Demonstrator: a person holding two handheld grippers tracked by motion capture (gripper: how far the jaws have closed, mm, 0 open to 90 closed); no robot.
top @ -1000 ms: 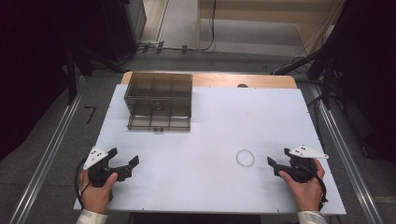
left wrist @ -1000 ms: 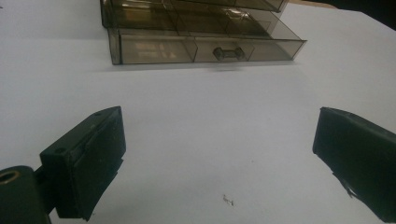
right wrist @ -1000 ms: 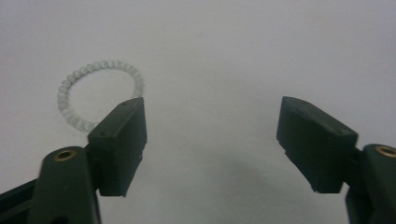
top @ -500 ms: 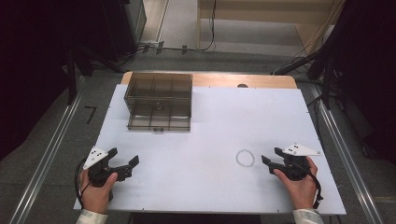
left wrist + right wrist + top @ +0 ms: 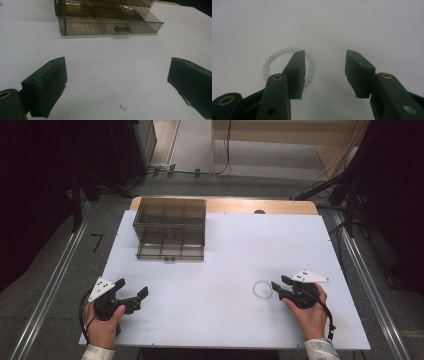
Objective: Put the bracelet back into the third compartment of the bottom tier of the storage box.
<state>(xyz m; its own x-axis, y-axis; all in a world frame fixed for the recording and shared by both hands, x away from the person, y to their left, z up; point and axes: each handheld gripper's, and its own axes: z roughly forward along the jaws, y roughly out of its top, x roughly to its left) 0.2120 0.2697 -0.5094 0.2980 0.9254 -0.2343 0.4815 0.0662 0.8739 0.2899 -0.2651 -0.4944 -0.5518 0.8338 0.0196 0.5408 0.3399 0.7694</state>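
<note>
Nearest the worktop's (image 5: 225, 255) front edge, the left gripper (image 5: 134, 296) rested at its left corner with jaws spread wide and empty, while the right gripper (image 5: 278, 285) sat toward the front right, jaws parted, right beside a pale bead bracelet (image 5: 261, 289) lying flat on the white surface. Farther back, at the worktop's rear left, stood a smoky clear drawer box (image 5: 171, 227), well apart from both.

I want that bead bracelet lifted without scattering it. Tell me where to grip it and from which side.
Pinch the bead bracelet across its string on the arc nearest the right gripper, coming down from above with one jaw inside the loop and one outside. It lies flat on the white table as a thin open ring, so nothing else offers a hold. The jaws stand open.
</note>
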